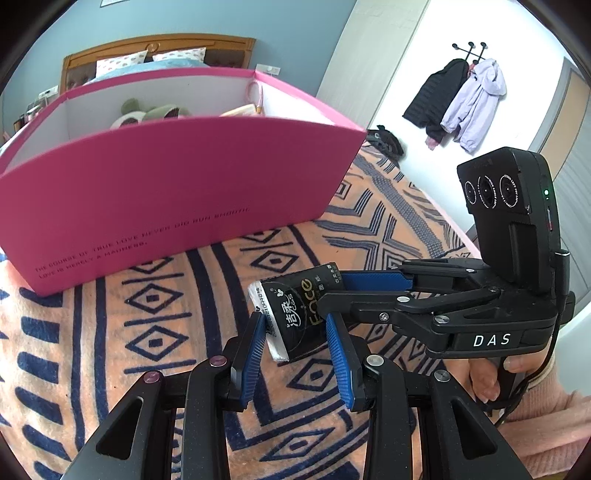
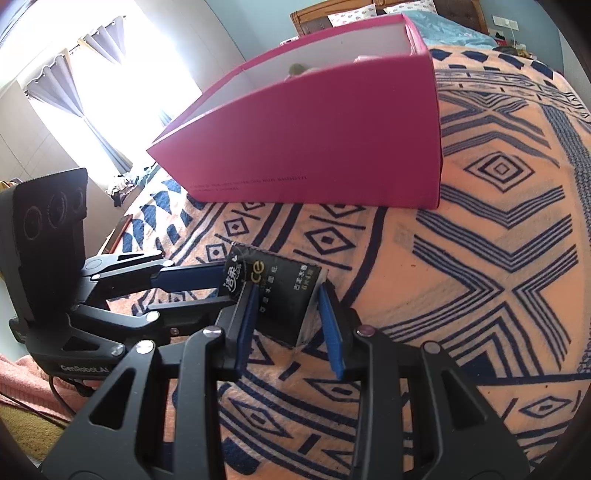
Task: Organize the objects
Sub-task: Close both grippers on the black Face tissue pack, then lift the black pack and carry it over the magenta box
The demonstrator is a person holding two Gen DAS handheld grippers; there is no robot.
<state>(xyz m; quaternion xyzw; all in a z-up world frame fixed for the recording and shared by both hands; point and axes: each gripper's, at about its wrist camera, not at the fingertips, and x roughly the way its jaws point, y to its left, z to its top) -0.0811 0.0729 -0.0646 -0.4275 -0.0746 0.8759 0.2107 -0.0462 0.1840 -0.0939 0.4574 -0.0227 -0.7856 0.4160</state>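
Bedroom, patterned orange blanket (image 1: 122,354): left hand-held gripper (image 1: 295,332) & right hand-held gripper (image 2: 286,306) both pinch small black soft tissue pack (image 1: 295,314). Grasp step looks done; next prob. needs a joint lift over pink cardboard box (image 1: 177,192) wall.

blue wall (image 1: 295,22), wooden headboard (image 1: 159,46), curtained bright window (image 2: 122,74), hung coats (image 1: 458,99)

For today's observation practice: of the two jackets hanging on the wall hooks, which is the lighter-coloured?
The lilac jacket, on the right; the black jacket hangs left of it.
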